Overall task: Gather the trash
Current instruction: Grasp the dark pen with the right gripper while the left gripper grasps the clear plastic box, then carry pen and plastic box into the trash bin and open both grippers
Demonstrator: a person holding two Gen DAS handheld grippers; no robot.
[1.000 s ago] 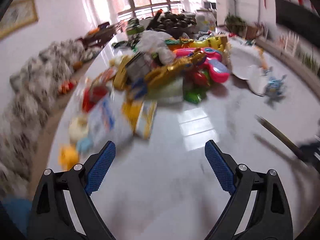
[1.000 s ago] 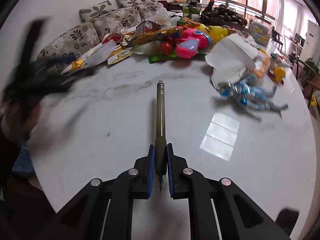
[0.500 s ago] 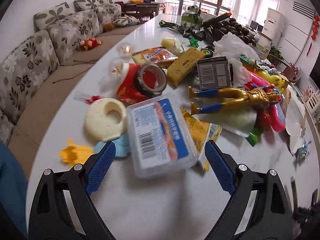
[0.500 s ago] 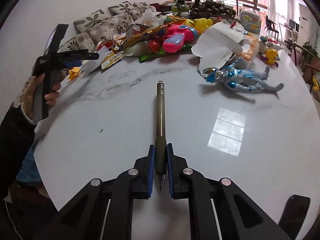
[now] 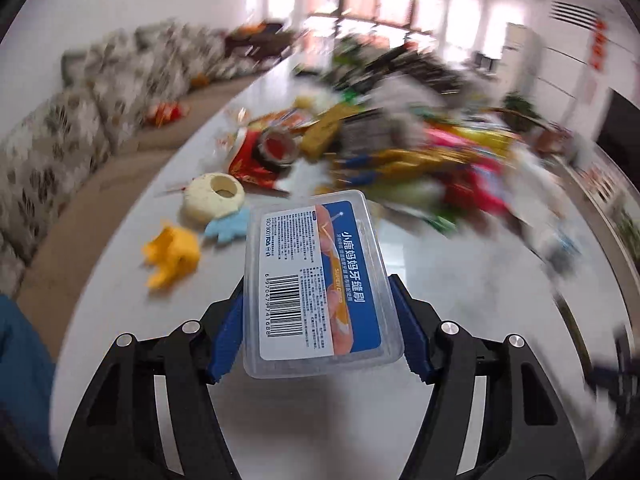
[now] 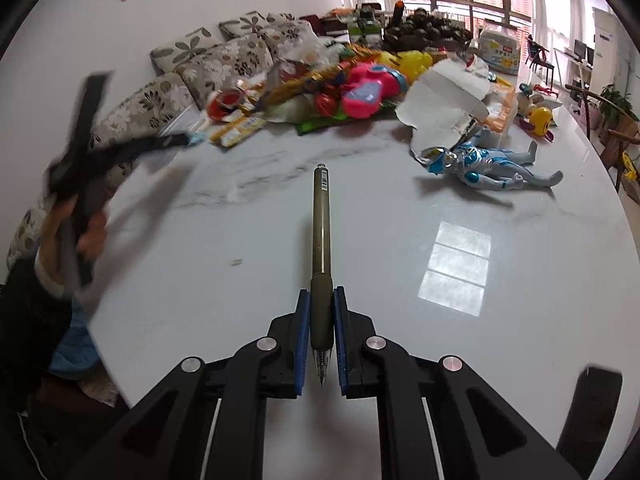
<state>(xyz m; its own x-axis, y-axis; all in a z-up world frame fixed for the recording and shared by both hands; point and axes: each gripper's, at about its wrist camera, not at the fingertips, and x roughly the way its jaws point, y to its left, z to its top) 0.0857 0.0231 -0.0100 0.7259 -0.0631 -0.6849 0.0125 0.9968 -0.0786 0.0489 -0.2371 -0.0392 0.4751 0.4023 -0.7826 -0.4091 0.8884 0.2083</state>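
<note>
Left gripper (image 5: 318, 326) just closed, clamping plastic box (image 5: 316, 284), right gripper (image 6: 321, 336) clamping pen (image 6: 322, 240), visible only in its view

- Left gripper (image 5: 316, 330): matte black plastic arms with long triangular cut-outs, round silver screws at the joints, ribbed blue pads (image 5: 226, 330) on the fingers.
- Right gripper (image 6: 321, 336): the same black build, silver screws, blue pads.
- Person's sleeve (image 6: 24, 300): black, with a pale cuff.
</note>
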